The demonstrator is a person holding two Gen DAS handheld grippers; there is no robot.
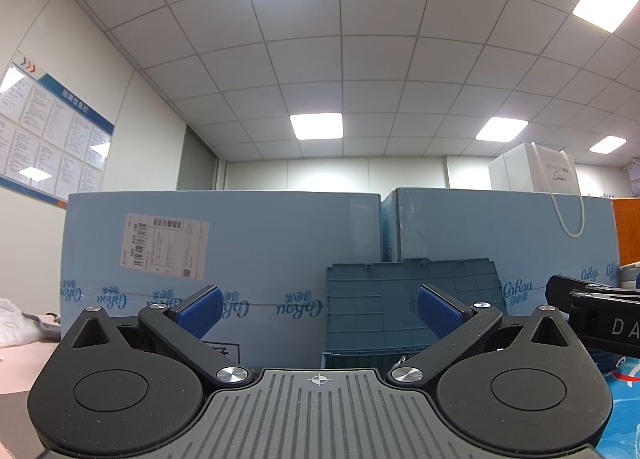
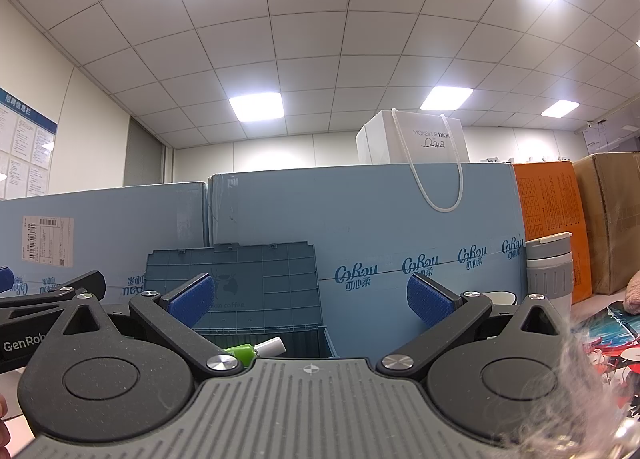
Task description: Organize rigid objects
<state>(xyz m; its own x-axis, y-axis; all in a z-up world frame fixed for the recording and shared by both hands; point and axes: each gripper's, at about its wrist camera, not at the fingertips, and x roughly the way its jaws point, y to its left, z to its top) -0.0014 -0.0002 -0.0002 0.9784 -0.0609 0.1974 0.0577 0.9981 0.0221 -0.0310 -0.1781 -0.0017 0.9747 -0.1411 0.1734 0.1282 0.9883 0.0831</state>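
A blue-grey plastic storage box stands with its lid [image 2: 240,283] raised against the blue cartons; the lid also shows in the left wrist view [image 1: 404,303]. A green and white tube-like item [image 2: 256,349] lies inside the box. My left gripper [image 1: 318,315] is open and empty, level with the box and left of its middle. My right gripper [image 2: 310,305] is open and empty, just in front of the box's right part. The right gripper's body [image 1: 600,319] shows at the right edge of the left wrist view.
Large light blue cartons [image 2: 360,215] form a wall behind the box. A white gift bag [image 2: 416,139] sits on top. An orange box [image 2: 548,227], a brown carton [image 2: 616,219] and a grey tumbler [image 2: 548,271] stand at the right. A white plastic bag [image 1: 16,323] lies at the left.
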